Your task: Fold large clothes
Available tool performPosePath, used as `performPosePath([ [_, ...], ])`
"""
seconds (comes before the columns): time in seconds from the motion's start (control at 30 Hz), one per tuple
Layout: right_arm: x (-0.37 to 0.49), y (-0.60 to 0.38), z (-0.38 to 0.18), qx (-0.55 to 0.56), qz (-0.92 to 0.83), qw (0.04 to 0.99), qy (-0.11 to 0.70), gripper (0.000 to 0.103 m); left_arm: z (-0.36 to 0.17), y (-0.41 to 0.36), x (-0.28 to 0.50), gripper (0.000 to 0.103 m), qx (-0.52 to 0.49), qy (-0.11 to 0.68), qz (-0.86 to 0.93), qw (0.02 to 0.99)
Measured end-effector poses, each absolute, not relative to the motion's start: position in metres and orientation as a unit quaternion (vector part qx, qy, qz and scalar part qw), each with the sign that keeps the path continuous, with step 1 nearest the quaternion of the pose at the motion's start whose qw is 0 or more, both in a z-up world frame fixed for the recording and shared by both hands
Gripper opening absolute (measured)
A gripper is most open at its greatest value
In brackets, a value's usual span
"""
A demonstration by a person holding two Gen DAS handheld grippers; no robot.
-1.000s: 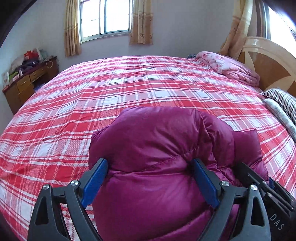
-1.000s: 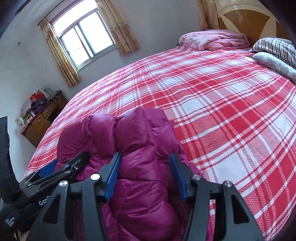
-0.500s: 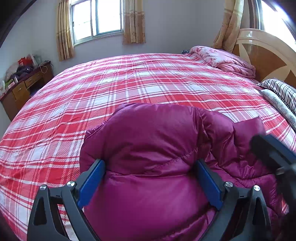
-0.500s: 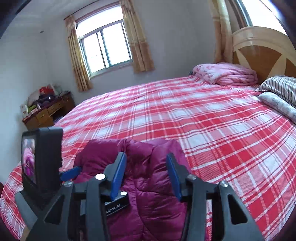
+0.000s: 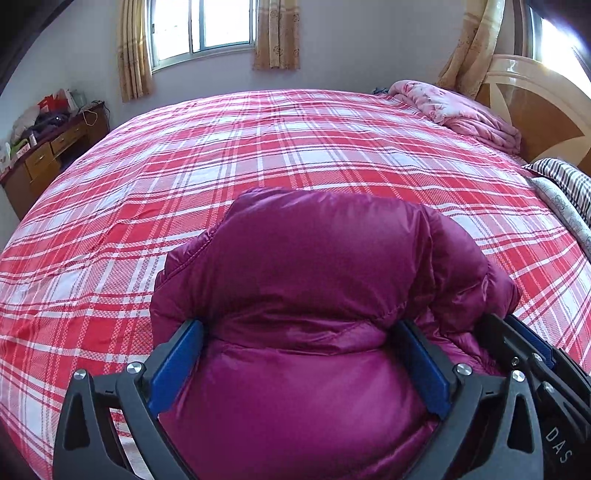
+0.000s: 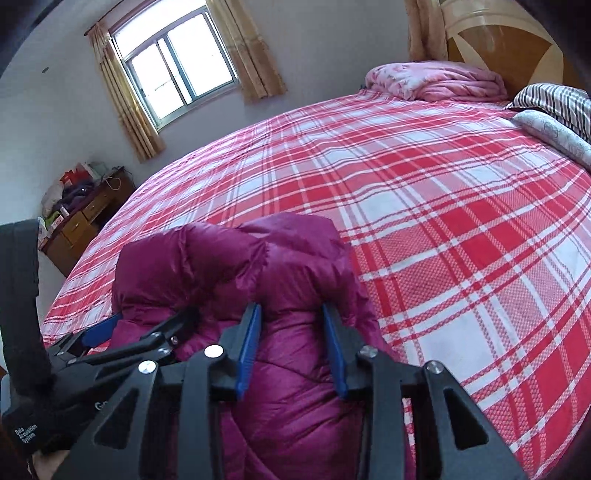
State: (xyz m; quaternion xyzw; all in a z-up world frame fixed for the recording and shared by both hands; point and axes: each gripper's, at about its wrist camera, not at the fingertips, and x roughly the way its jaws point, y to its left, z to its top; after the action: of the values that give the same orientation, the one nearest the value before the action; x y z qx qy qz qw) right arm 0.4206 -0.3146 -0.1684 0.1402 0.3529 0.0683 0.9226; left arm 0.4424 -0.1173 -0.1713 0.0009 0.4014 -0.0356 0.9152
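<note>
A puffy purple down jacket [image 5: 314, 266] lies bundled on the red plaid bed [image 5: 184, 166] near its front edge. My left gripper [image 5: 295, 354] straddles the jacket's near bulk. Its jaws are opening, at their widest, and the padding bulges between the blue pads [image 5: 173, 365]. In the right wrist view the jacket [image 6: 229, 258] shows its right-hand fold. My right gripper [image 6: 291, 332] is closing on that fold, and its blue pads [image 6: 247, 343] pinch the fabric. The two grippers sit side by side, the left gripper [image 6: 144, 325] just left of the right one.
A folded pink quilt [image 5: 461, 110] and striped pillows [image 5: 565, 177] lie by the wooden headboard [image 5: 535, 103] at the far right. A cluttered wooden desk [image 5: 48, 155] stands left of the bed under a curtained window [image 5: 203, 26]. Bedspread stretches beyond the jacket.
The right gripper lifted off and tilted up, then came back down onto the jacket's right fold with narrower jaws. The left jaws spread slightly wider around the jacket.
</note>
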Motion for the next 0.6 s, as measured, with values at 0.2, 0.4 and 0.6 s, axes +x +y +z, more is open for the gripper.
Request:
performPosePath([
  [0.2,0.4235,-0.3194,-0.1752,0.154,0.068,0.916,0.364,0.037,-0.1747,-0.1208,0.4433,0.102,0.011,0.406,-0.031,0.913],
  [0.4,0.424,-0.3202,-0.1774,0.155,0.063,0.914,0.369,0.037,-0.177,-0.1226,0.4449,0.102,0.019,0.409,-0.027,0.912],
  [0.6,0.425,-0.3213,-0.1797,0.16,0.058,0.911,0.375,0.037,-0.1785,-0.1247,0.4462,0.102,0.026,0.413,-0.022,0.91],
])
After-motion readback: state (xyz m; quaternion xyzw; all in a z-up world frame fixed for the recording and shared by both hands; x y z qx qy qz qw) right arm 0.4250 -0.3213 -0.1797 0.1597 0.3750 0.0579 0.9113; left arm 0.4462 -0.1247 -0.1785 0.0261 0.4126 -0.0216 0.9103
